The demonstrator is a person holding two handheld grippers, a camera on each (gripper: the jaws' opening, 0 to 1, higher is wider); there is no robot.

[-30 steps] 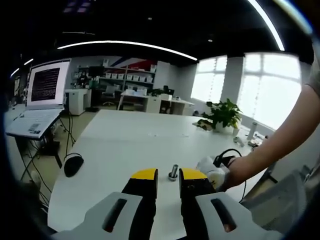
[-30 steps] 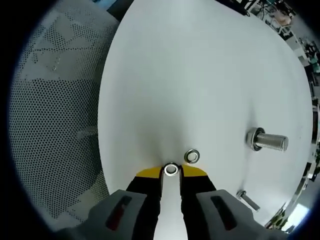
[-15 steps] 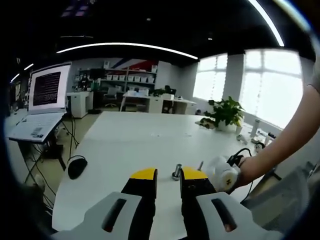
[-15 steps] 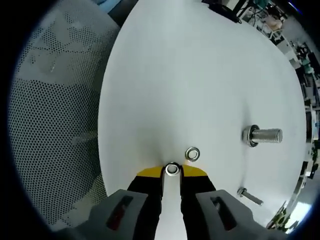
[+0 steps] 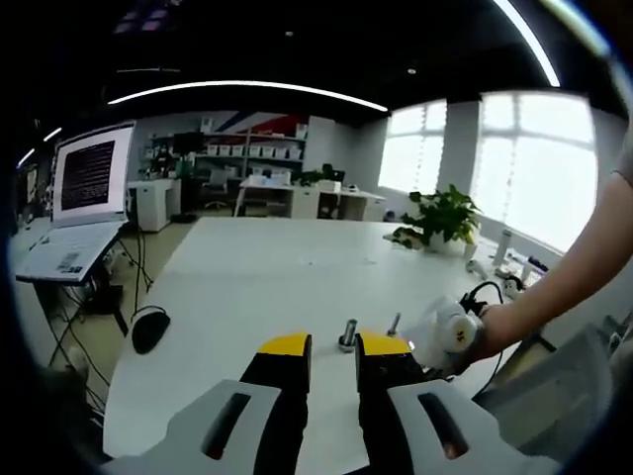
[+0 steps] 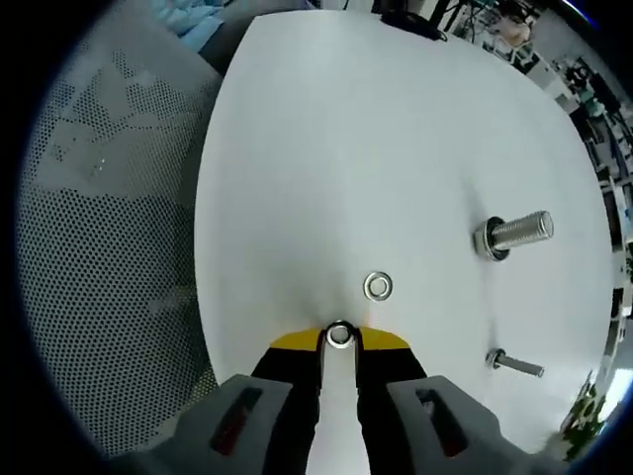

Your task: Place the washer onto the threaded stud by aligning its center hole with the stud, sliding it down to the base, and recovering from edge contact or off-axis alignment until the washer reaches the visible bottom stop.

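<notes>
Right gripper (image 6: pixel 339 337): jaws drawn close together, pinching a washer (image 6: pixel 339 334) between the yellow tips, above the white table (image 6: pixel 326 148). A second washer (image 6: pixel 377 287) lies flat on the table just beyond the tips, apart from the held one. The threaded stud (image 6: pixel 514 233) stands on its base further off toward the view's right side, well apart from both washers. A smaller bolt (image 6: pixel 515 364) stands nearer the table edge. A perforated mesh surface (image 6: pixel 99 247), probably a chair, lies beyond that edge.

Left gripper (image 5: pixel 332 345): jaws parted with nothing between them, low over the same table. The stud and the smaller bolt stand just past the tips. The right gripper enters from the right, held in a person's hand (image 5: pixel 495 332).

Surroundings: a mouse (image 5: pixel 149 328), a laptop (image 5: pixel 74 213) and a potted plant (image 5: pixel 440 220).
</notes>
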